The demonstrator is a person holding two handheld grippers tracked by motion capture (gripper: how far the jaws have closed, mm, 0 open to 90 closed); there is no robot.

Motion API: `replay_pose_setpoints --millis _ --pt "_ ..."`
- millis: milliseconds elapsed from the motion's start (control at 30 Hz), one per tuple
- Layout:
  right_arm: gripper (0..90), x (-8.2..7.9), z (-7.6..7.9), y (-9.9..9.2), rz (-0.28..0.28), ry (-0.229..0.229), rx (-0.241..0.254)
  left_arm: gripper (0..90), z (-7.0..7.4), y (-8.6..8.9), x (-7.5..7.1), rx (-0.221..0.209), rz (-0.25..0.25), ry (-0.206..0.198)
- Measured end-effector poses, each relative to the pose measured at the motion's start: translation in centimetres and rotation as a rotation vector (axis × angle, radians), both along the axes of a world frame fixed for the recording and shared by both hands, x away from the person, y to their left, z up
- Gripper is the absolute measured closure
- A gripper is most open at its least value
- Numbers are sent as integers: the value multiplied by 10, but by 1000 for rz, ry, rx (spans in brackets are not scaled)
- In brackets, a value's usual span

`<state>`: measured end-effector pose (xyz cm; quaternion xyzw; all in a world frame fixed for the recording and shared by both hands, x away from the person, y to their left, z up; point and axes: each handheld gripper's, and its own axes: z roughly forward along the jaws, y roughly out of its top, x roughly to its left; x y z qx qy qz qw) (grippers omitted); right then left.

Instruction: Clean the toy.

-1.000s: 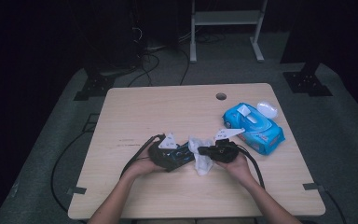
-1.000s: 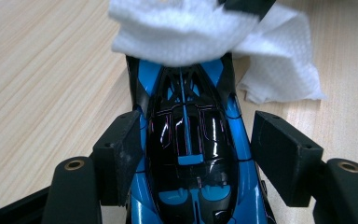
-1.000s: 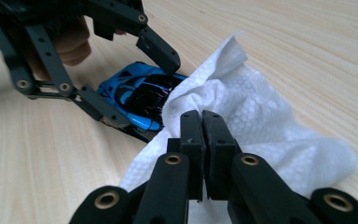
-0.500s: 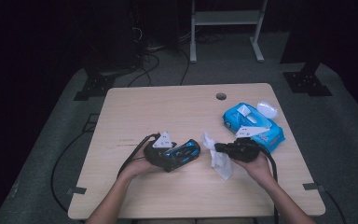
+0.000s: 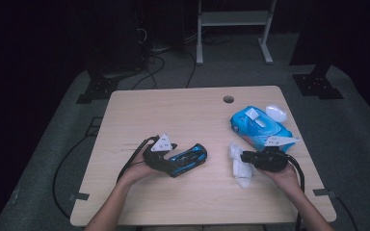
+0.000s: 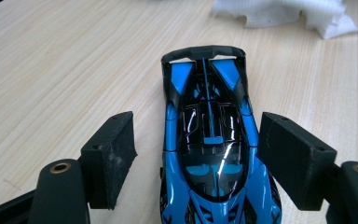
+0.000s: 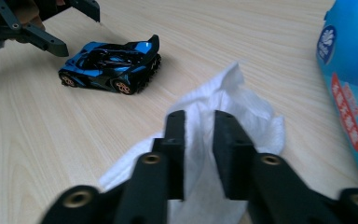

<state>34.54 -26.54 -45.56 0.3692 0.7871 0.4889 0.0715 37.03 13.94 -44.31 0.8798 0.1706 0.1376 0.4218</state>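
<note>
Standing by: a person sat at the near edge of a pale wooden desk [image 5: 183, 110], a gripper in each hand.
Left gripper [image 5: 177, 162]: it lay low over the near-left part of the desk, pointing right. Its fingers [image 6: 114, 154] had just been opening and stood spread, one on each side of the toy car, with bare wood showing in the gap on the left side; on the other side I could not tell whether the pad touched.
Toy car [image 6: 212, 154]: blue and black, on its wheels on the desk between the left fingers, its winged end toward the wipe.
Right gripper [image 5: 241, 157]: it sat at the near-right, pointing left over the wipe. Its fingers [image 7: 175, 140] had just been opening; a narrow gap showed between them, and the wipe lay under and behind that gap, not pinched.
Wipe [image 5: 240, 166]: white and crumpled, flat on the desk to the right of the car and well apart from it.
Wipes pack [image 5: 257, 126]: a blue soft pack with a white flap, just beyond the right gripper.
White lid [image 5: 275, 113]: a small rounded piece at the far-right edge of the pack.
Desk hole [image 5: 228, 99]: a round opening near the far edge.
</note>
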Motion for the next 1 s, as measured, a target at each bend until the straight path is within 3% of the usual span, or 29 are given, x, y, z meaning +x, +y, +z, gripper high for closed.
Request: replay_pose_setpoints --millis 233,1000 --pt "644 -6 7 -11 -9 -22 5 259 -1 6 -2 -2 9 -3" --pt "550 -19 -1 -34 -42 0 17 244 0 29 -10 -27 54 -3"
